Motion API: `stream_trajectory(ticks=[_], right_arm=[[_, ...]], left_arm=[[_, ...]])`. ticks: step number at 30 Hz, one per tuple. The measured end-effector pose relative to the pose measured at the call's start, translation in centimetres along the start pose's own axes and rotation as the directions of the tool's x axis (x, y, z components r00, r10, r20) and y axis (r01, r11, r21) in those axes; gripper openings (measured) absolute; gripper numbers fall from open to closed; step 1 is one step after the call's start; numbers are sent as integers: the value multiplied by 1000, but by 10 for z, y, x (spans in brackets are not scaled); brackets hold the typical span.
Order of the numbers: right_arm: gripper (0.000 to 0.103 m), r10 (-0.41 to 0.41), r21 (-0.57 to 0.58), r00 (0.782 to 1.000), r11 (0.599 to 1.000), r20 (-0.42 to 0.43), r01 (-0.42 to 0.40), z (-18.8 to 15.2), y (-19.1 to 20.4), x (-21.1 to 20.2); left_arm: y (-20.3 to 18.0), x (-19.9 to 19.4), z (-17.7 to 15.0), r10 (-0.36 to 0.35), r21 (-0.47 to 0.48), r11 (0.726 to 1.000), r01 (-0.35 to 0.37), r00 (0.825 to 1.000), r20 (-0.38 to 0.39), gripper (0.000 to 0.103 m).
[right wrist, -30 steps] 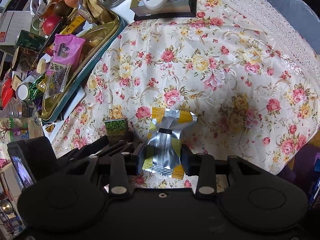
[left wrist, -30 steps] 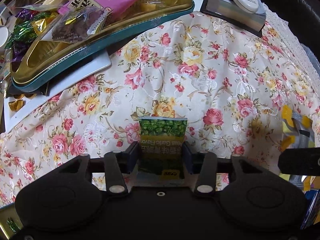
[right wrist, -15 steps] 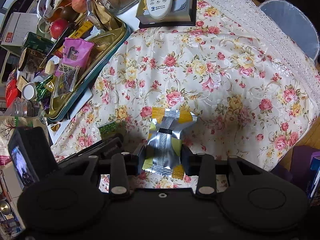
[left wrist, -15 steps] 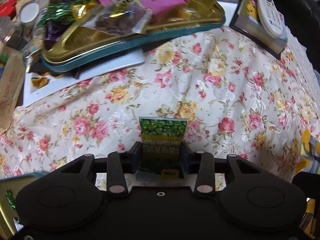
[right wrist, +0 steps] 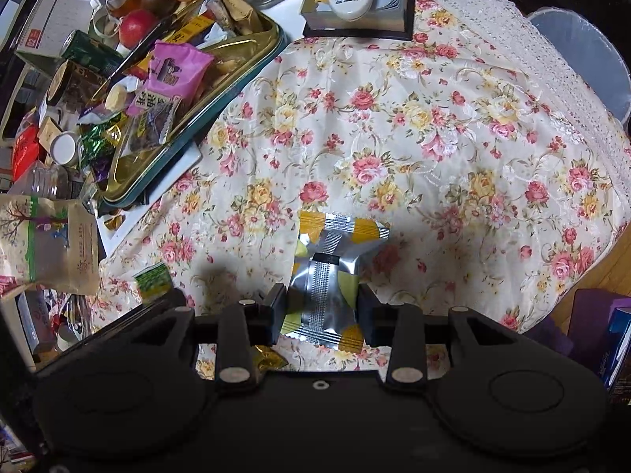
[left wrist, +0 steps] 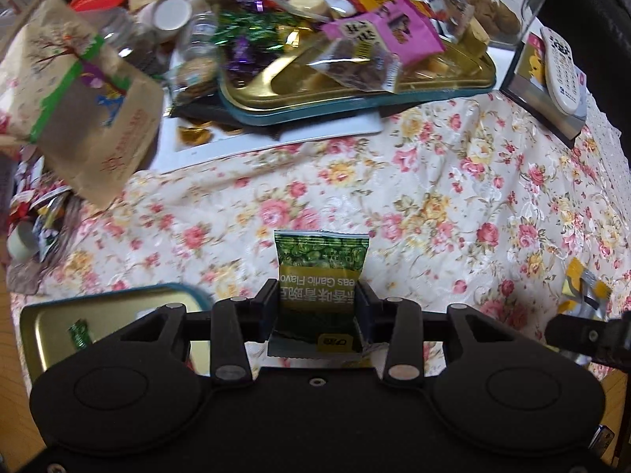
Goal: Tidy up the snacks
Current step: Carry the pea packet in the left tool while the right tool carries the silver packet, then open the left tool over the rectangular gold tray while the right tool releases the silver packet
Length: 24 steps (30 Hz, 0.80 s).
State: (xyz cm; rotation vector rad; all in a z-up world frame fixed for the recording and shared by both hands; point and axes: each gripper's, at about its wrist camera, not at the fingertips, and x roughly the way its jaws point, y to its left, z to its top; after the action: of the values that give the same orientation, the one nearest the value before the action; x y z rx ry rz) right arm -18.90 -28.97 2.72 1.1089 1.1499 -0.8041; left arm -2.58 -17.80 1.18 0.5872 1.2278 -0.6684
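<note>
My left gripper (left wrist: 318, 301) is shut on a green pea snack packet (left wrist: 321, 264) and holds it above the floral tablecloth (left wrist: 434, 181). My right gripper (right wrist: 320, 307) is shut on a silver and yellow snack packet (right wrist: 329, 272), also above the cloth. A gold tin tray with a teal rim (left wrist: 355, 90), piled with snacks, stands at the far side; it also shows in the right wrist view (right wrist: 252, 55). A second gold tin with a teal rim (left wrist: 51, 323) lies at the lower left with one green candy (left wrist: 81, 335) in it.
A paper bag (left wrist: 79, 118) stands at the left. A remote control (left wrist: 562, 71) lies on a box at the far right. Bottles, cups and fruit crowd the far left (right wrist: 59, 59). A lace cloth edge (right wrist: 512, 39) runs along the right side.
My left gripper has swung left and back with the green packet, bringing the paper bag and the second tin into view. My right gripper has risen slightly with its packet.
</note>
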Motion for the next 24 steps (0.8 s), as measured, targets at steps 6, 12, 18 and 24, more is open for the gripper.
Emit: stream_trajectory(ticks=[6,12,18,24], right_arm=[[40,4,-43,1000,999,-30,-5,-13,21,7],[40,-15,-118,999,993,-34,11,-28,46,14],[40,-30,-197,999,980,-31,23,-46,70,21],[40,-29,-273,999,962,-26,21,-64,95,28]], left_arm=[[41,-31,-23,6,-46,999,-4,999,33,49],[93,-54,-41,28,-129,991,-18,997,77,49],[152,-65,-59,85,-248,967,-59,992,94,49],[204,-69,-79,72,-365,930,-32,993,98,49]])
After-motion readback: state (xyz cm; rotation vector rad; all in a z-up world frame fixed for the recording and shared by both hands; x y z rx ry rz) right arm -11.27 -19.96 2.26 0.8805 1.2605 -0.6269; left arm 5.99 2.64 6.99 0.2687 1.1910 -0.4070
